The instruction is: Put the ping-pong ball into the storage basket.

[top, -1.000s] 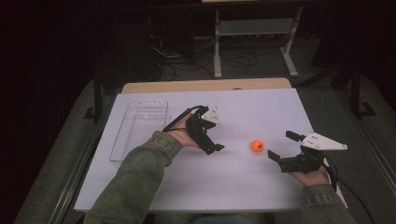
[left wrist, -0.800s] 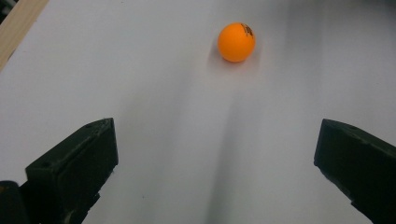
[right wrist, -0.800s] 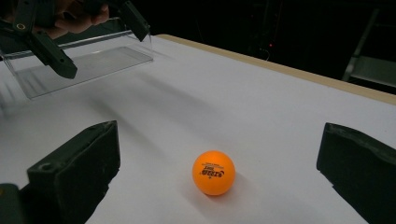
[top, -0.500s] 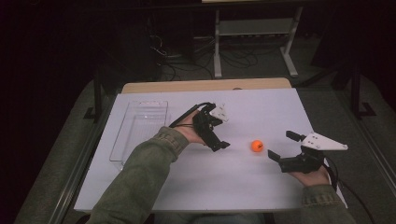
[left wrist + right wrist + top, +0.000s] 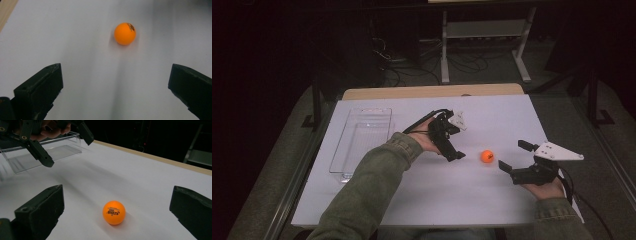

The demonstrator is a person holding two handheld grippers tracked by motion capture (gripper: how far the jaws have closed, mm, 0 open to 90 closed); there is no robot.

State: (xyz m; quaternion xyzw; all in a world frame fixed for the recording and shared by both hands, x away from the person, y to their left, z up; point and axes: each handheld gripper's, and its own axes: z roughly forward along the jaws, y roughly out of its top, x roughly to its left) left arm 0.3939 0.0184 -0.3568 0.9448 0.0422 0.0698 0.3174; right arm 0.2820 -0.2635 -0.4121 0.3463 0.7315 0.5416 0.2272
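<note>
Toward the counter's (image 5: pixel 412 200) right edge sits the orange ball (image 5: pixel 487 156), untouched, between the left tool (image 5: pixel 452 150) and right tool (image 5: pixel 512 160), both with jaws spread wide, gripping nothing.

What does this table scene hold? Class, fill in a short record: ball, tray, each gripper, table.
ball: orange ball lying free on the table, between the two grippers
tray: clear plastic tray, empty, at the table's left
left gripper: left gripper open, pointed at the ball, not touching it
right gripper: right gripper open, ball in front of its jaws
table: white table
</note>
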